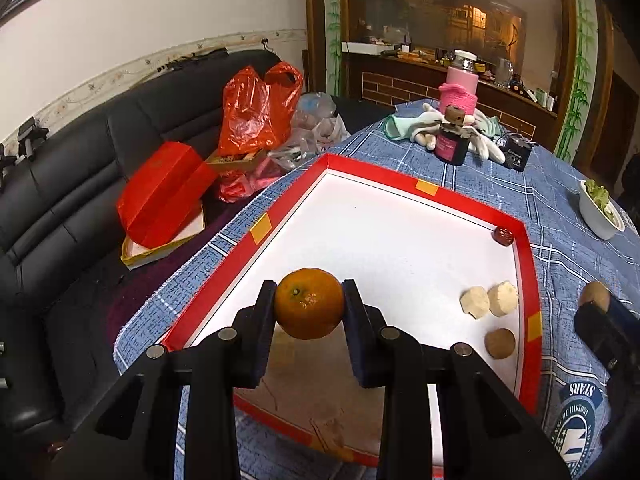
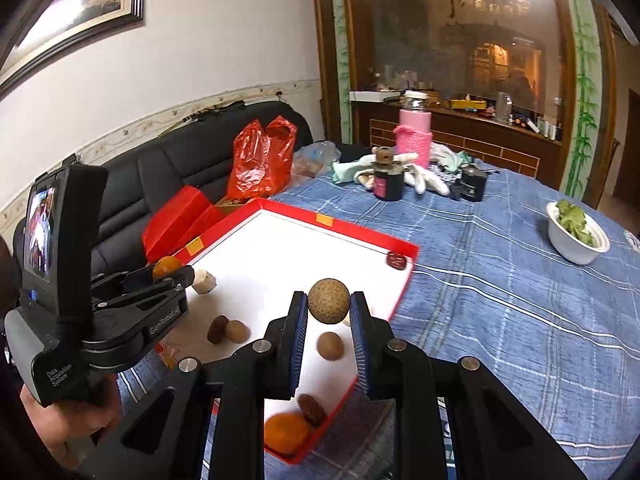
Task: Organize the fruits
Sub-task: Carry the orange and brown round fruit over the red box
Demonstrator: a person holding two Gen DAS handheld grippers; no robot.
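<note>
Nearest to us, we are gripping an orange [image 1: 309,309] in the left gripper [image 1: 309,312], its jaws closed onto the fruit's sides and holding it clear above the white floor of the red-rimmed tray [image 1: 530,276]. In the right gripper [image 2: 329,307] we are pinching a brown round fruit [image 2: 329,301] the same way, lifted over the tray's near right part.

Below that gripper, a second orange [image 2: 286,432] and a dark red date [image 2: 311,407] are lying in the tray's near corner, with a tan round fruit [image 2: 330,345] just beyond them. Further left, a dark fruit and a tan one are sitting touching each other [image 2: 228,330]. Two pale peeled chunks [image 1: 488,301] are resting side by side near the right rim, and one red date [image 1: 503,235] is lying alone in the far corner.

We are judging the sorting as partly done: like fruits are not yet grouped, and both held pieces need setting down beside their kind.

Beyond the tray, on the blue checked tablecloth [image 2: 500,280], a white bowl of greens [image 2: 578,232] and a pink bottle [image 2: 414,136] are standing.
</note>
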